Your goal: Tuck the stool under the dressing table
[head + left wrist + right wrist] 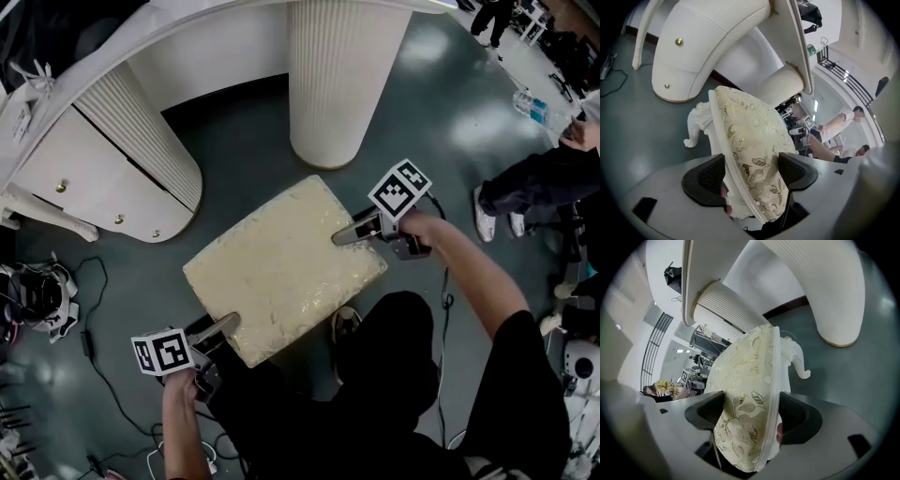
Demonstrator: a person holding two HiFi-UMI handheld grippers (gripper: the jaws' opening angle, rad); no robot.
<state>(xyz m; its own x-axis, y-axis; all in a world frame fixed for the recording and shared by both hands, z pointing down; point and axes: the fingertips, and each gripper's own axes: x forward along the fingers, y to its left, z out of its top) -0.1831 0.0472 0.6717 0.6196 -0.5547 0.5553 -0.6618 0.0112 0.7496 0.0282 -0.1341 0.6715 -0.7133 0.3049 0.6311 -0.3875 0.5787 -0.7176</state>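
The stool [281, 267] has a cream cushion with a gold leaf pattern and stands on the grey floor in front of the white dressing table [216, 42]. My left gripper [225, 326] is shut on the seat's near left edge. My right gripper [352, 232] is shut on its right edge. In the left gripper view the cushion [750, 136] fills the gap of the left gripper [750, 171], and a carved white leg [696, 124] shows below. In the right gripper view the cushion [745, 380] sits pinched in the right gripper [752, 411].
Two ribbed white pedestals [347, 75] [141, 131] flank the knee space of the table, and the left one has drawers with gold knobs [89, 192]. A person [525, 187] stands at the right. Cables [103, 366] and a headset [37, 295] lie at the left.
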